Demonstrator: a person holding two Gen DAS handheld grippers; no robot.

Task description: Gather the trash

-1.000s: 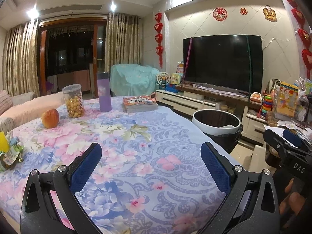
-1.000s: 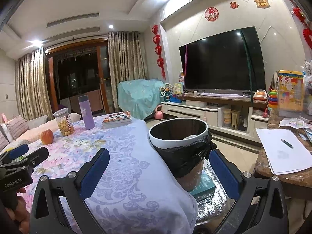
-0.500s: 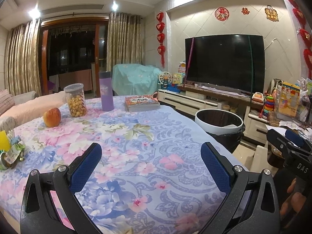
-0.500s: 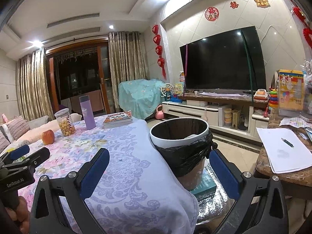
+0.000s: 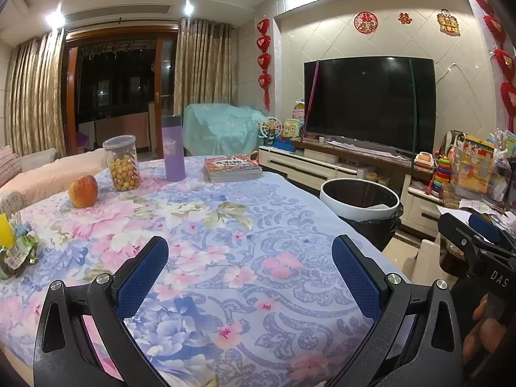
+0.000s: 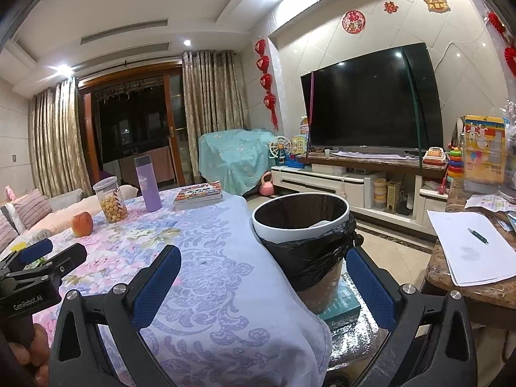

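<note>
Sitting at the far left edge of the surface [image 5: 225,242], the crumpled wrappers [image 5: 17,251] are looking like the only trash in sight, half cut off by the frame and too small to identify. The bin [image 6: 301,222], lined with a black bag, is standing on the floor just beside the surface's right end, well apart from them. Both the left gripper [image 5: 250,259] and the right gripper [image 6: 262,269] are hovering wide apart, holding nothing. Reaching left risks brushing the apple [image 5: 83,191] or toppling the snack jar [image 5: 122,163] and purple bottle [image 5: 174,148] if the sweep goes too far back. Loose cloth could be bunching under a pinch. What the bin is holding is mostly hidden; only a pale scrap is showing inside the rim.
</note>
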